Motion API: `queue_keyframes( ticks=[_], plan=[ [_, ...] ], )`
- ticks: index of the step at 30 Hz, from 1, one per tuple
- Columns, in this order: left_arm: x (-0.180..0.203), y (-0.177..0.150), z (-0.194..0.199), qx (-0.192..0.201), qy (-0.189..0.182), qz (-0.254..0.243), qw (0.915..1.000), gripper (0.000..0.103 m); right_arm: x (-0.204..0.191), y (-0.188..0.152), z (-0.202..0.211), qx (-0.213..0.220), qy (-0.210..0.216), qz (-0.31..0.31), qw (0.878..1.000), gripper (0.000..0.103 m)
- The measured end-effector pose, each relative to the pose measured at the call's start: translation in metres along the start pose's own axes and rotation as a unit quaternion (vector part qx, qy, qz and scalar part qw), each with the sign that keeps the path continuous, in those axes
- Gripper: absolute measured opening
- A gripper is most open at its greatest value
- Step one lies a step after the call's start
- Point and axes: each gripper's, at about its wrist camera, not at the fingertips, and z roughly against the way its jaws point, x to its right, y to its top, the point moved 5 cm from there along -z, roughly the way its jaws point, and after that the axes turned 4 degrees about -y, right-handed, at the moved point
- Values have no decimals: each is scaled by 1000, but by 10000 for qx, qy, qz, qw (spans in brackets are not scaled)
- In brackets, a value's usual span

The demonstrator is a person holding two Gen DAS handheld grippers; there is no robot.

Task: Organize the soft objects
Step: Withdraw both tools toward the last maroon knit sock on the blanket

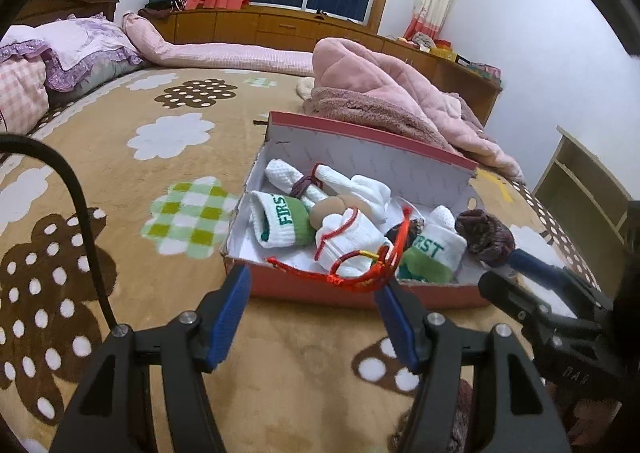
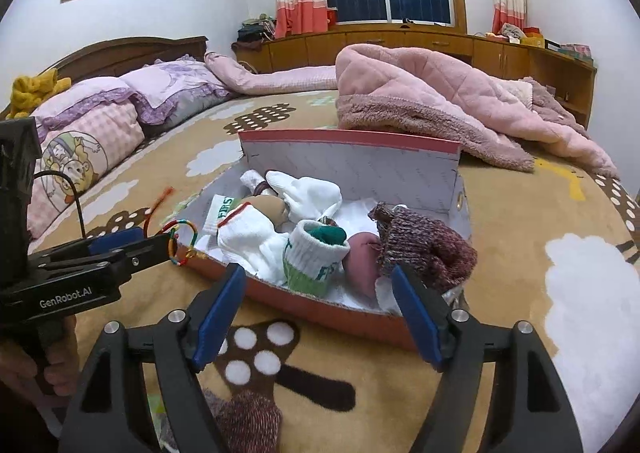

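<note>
Both tools apart, clamping nothing: left tool (image 1: 314,287) and right tool (image 2: 320,289) at six o'clock of sock-filled box (image 1: 360,289) on bed (image 1: 120,173)

The right gripper (image 2: 320,305) gapes empty just before the box (image 2: 352,161) of socks (image 2: 316,257) on the bed (image 2: 520,293), knit hat (image 2: 424,245) at its right end.

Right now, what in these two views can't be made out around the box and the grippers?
- Floor of the box: covered by socks in both views.
- Lettering on the green-banded sock: right wrist view, folded and cut short.
- Maroon knit item: right wrist view, cut off between the right gripper arms.
- Red cord: left wrist view; whether it touches the left gripper is unclear.
</note>
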Motion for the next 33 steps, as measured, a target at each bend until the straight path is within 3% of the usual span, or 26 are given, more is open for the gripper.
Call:
queue_keyframes(
  ticks=[13,21,27,33],
  plan=[
    [17,-32,37,-16,-149,-259,9996,67,-8,-20,35,-99,283,120,9995,77],
    [10,-70,50,-367,-112,-768,9963,67,-11,-47,42,-524,462,247,9972,77],
    [-12,-84,46,-565,-38,-625,9964,67,-13,-64,43,-708,477,384,9956,77],
    [-12,-80,40,-604,-223,-385,9972,67,-22,-72,38,-861,669,417,9932,77]
  ],
)
